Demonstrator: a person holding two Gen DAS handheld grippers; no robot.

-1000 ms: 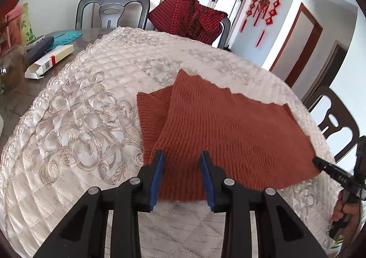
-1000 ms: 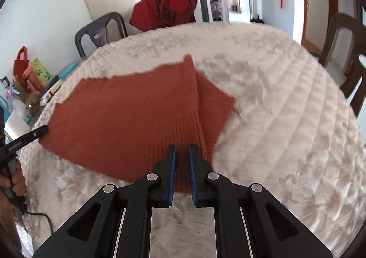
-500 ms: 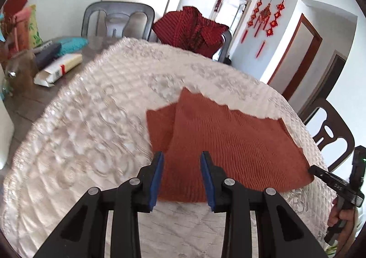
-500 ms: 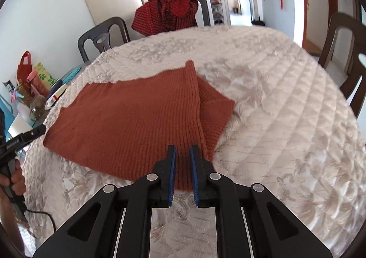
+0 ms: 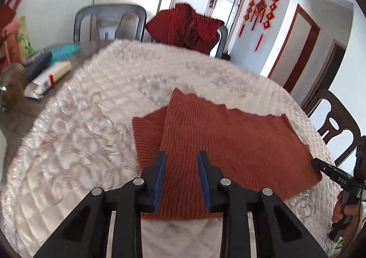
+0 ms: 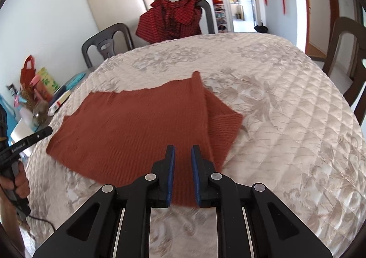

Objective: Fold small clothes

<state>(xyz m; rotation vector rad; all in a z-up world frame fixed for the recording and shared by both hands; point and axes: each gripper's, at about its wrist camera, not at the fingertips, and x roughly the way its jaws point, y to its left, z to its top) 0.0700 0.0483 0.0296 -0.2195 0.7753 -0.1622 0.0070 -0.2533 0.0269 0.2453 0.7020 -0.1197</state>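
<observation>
Rust-brown ribbed knit garment (image 5: 228, 143) flat on quilted cream cover (image 5: 91, 132) of desk, body folded over, one sleeve-like flap (image 5: 146, 134) poking out on the far side from the right gripper. Left gripper (image 5: 180, 177) above near hem, jaws slightly spread, just been closing a bit, cloth seen through the gap but not pinched. Right gripper (image 6: 182, 174) over near edge close to the flap (image 6: 225, 127), jaws narrowly apart, just been opening, nothing clamped. Probably released after laying a fold; both parked at the hem for the next grab. Red plaid shirt (image 6: 171, 20) draped on chair, likely waiting.
</observation>
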